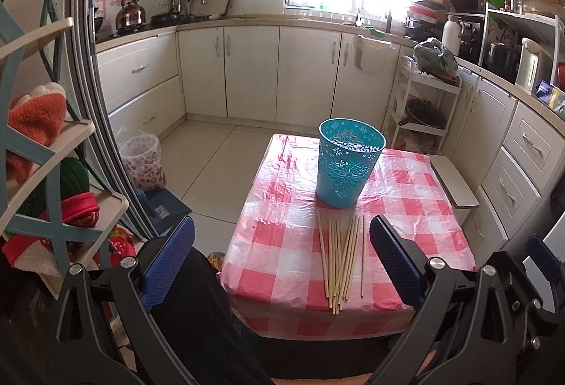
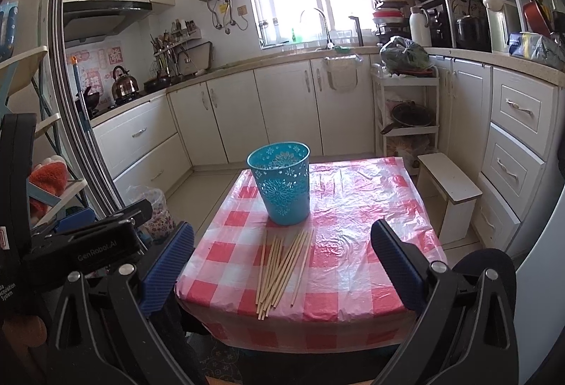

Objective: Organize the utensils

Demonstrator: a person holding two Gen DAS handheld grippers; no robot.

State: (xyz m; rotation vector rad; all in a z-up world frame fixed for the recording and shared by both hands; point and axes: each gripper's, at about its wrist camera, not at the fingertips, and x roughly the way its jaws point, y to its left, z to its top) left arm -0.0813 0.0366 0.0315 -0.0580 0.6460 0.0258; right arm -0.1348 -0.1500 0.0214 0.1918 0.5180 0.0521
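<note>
Both tools, left tool [image 1: 282, 259] and right tool [image 2: 282, 263], hung wide apart and empty while the chopsticks [image 1: 340, 263] looked light, stiff and roll-prone, so I'd pinch mid-length beside the cup [image 1: 348, 166].

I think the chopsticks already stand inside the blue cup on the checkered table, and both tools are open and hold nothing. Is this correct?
Not quite. The chopsticks lie flat on the checkered table, in front of the blue cup, not inside it; both wrist views show this. The rest holds: the left tool and right tool are open and hold nothing.
</note>
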